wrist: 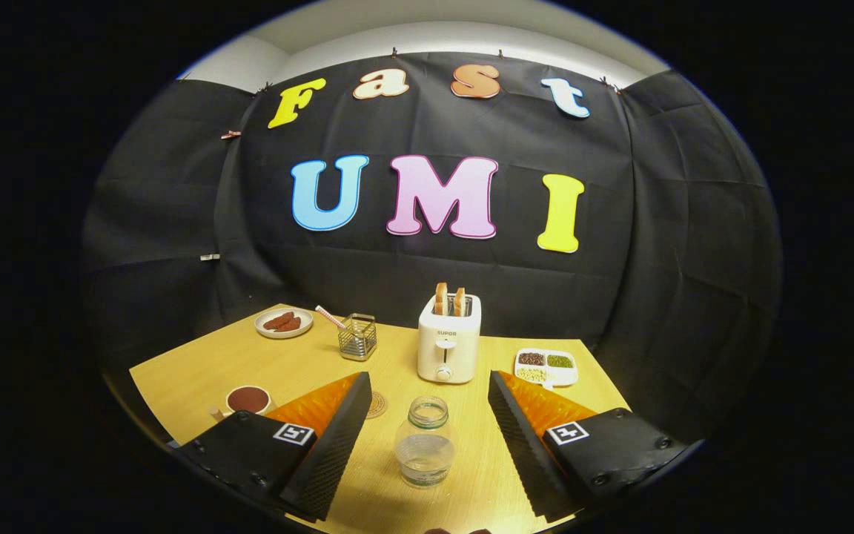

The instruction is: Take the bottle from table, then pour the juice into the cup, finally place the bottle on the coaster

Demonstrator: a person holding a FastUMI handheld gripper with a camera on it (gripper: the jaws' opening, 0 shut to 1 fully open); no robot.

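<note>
**Bottle waits between open fingers, grasp not yet made**

Bottle, clear, uncapped and upright, stands near the table's front edge, between the two fingers of the gripper, which stand wide apart and touch nothing. Step in hand looks like the take. Next move likely calls for easing forward and closing both fingers on the bottle's body, keeping it upright. The cup sits toward the left edge, the coaster just beyond the left finger, and the toaster farther back.

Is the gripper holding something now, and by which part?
Nothing is held. The gripper is open, and the clear plastic bottle stands between its fingers, untouched.
</note>
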